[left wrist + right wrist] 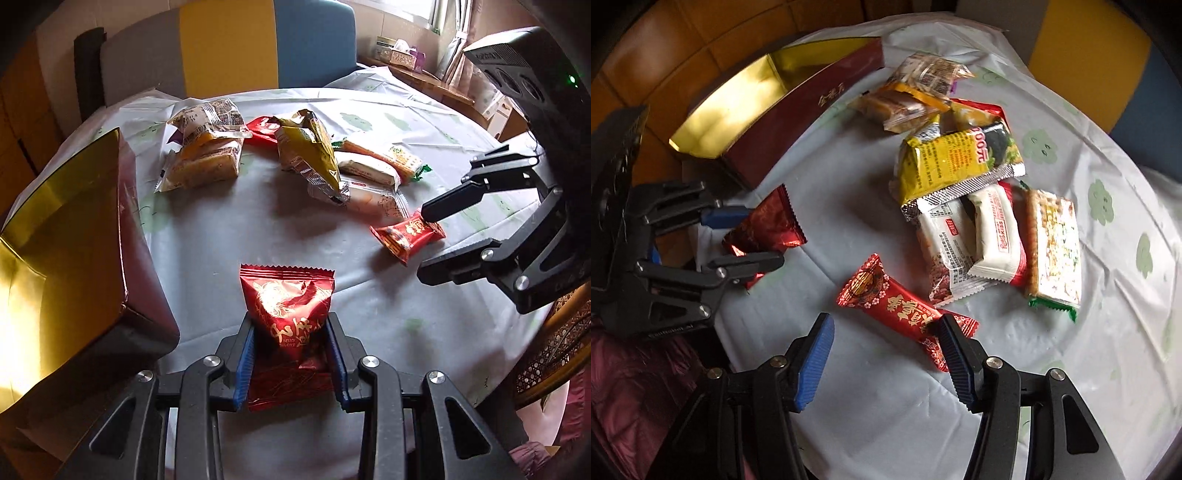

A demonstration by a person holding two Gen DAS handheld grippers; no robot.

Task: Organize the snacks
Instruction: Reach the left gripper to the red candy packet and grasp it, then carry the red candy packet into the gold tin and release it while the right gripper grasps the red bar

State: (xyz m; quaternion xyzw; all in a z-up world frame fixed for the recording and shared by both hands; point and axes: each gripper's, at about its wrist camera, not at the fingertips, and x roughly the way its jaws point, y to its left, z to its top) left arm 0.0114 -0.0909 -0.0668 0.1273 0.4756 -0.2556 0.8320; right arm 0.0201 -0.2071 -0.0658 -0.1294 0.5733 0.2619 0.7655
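My left gripper (291, 354) is shut on a red foil snack packet (288, 302), which its blue pads hold just above the tablecloth. The right wrist view shows the same gripper (746, 236) and packet (768, 225) beside a dark red box (812, 110). That box stands open, with a gold inside (55, 236). My right gripper (886, 354) hangs open over a long red candy packet (886, 306) lying on the cloth. One finger touches the packet's end and the other pad stands clear of it. From the left wrist, the right gripper (423, 243) reaches that packet (406, 236) from the right.
A pile of snacks lies mid-table: a yellow bag (956, 158), white bars (990, 229), a green-edged cracker pack (1056, 251) and cake packs (207, 147). A light cloth (258, 229) covers the round table. Chair backs (229, 44) stand behind it and a wicker chair (554, 350) at the right.
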